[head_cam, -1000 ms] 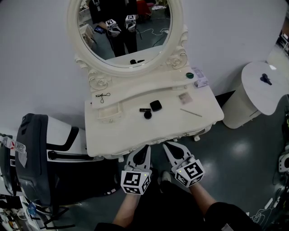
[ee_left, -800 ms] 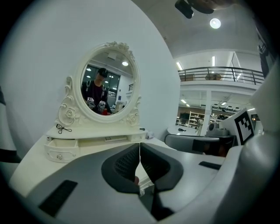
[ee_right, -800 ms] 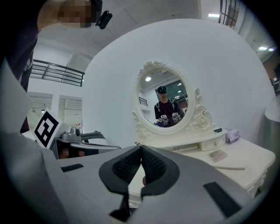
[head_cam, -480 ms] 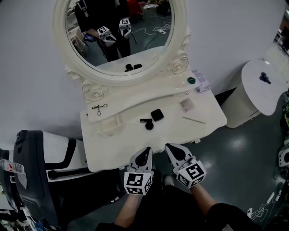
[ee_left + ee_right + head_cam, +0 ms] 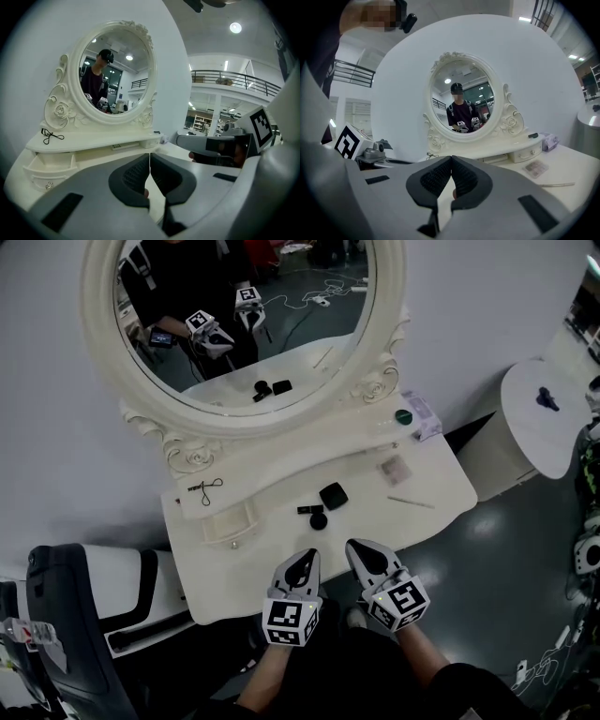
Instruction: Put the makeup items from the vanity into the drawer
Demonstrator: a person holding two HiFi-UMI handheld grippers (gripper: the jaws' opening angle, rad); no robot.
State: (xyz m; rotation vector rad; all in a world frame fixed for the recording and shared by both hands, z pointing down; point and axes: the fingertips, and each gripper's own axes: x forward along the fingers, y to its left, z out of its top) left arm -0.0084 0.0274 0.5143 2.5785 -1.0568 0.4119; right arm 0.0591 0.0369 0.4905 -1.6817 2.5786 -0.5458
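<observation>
Below the oval mirror [image 5: 244,324] spreads the white vanity tabletop [image 5: 431,486]. At its front edge, farthest from the mirror, I hold my left claw [image 5: 306,561] and right claw [image 5: 359,550] side by side, each with jaws pressed together on nothing. Between them and the mirror sit the small drawer [image 5: 225,524] under the mirror's left side, then the black compact [image 5: 333,495], the palette [image 5: 395,468] and the round black pot [image 5: 319,520].

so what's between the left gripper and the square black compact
Head view: a round black pot lies between the left gripper and the square black compact on the vanity.
</observation>
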